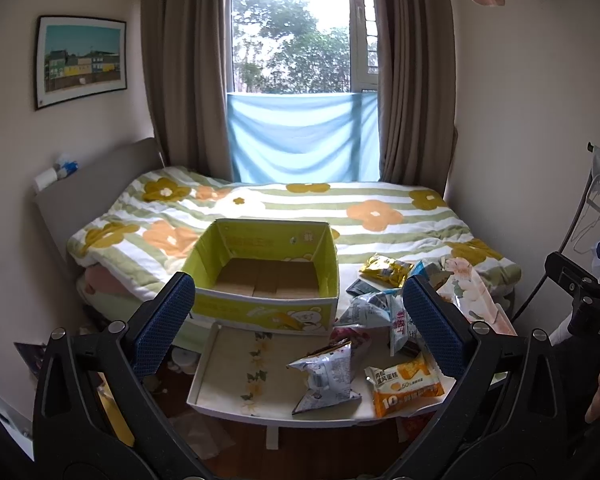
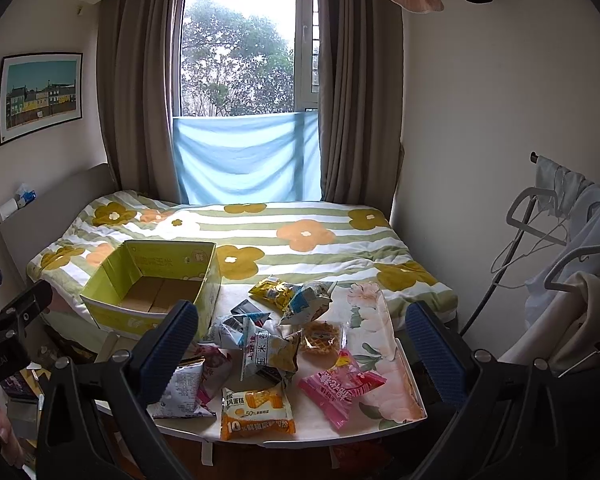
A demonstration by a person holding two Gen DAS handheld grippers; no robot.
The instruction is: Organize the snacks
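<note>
1. Both tools are released and carry nothing — the left tool (image 1: 300,320) and the right tool (image 2: 304,348) hang above the near edge of the counter (image 2: 412,396) with their jaws spread wide.
2. The green box (image 2: 116,304) is the landmark: open-topped, bare inside, at the counter's far left corner, with the bed (image 2: 308,224) behind it.
3. The snacks lie loose to the right of the box and nearer than it; an orange cake packet (image 2: 257,412) and a pink packet (image 2: 338,388) lie nearest, a grey-white bag (image 2: 182,392) sits just near of the box, and a gold packet (image 2: 274,291) lies to its right.
4. Likely first step: pick one packet off the heap's edge, not its middle, where bags overlap.
5. Come down over a crimped end or a flat side — puffy bags slip, and a hard squeeze could crush what is inside.
6. Carry it over the box rim before letting go, so it drops inside.
</note>
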